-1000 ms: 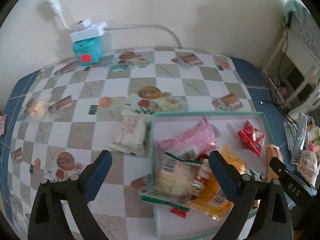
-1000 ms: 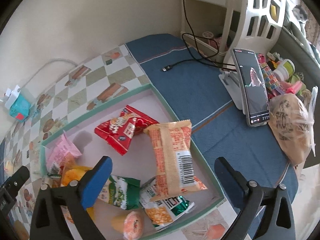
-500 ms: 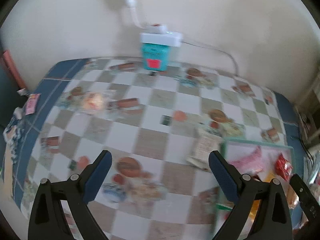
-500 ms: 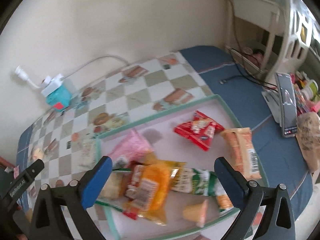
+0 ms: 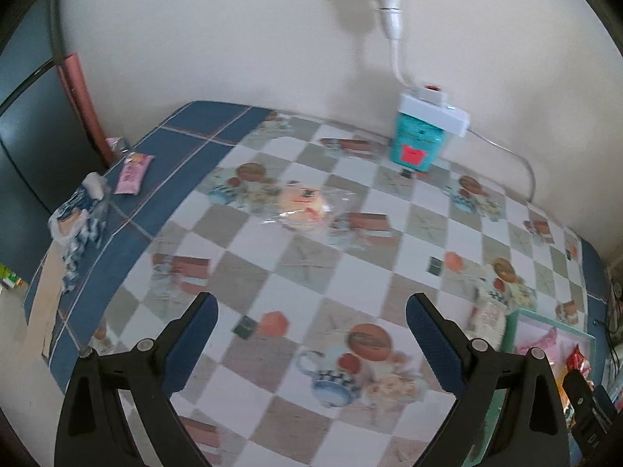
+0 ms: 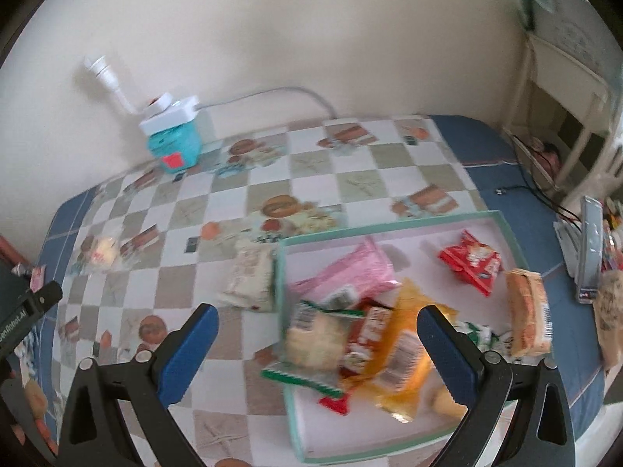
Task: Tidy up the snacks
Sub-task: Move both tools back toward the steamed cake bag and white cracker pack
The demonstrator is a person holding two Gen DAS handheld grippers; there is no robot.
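Both grippers are wide apart and hold nothing: the left gripper (image 5: 309, 329) and the right gripper (image 6: 317, 336). The bun (image 5: 301, 204), in a clear wrapper, lies alone at the upper middle of the left view. The tray (image 6: 393, 229) is at the right. I judge the bun light, soft and slippery; take it across the middle, gently.

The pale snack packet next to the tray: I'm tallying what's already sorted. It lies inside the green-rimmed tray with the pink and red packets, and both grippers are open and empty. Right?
Not quite. The pale snack packet lies outside the tray, on the checkered tablecloth against the tray's left rim, as the right wrist view shows. The pink packet and red packet are inside, and the left gripper and right gripper are open and empty.
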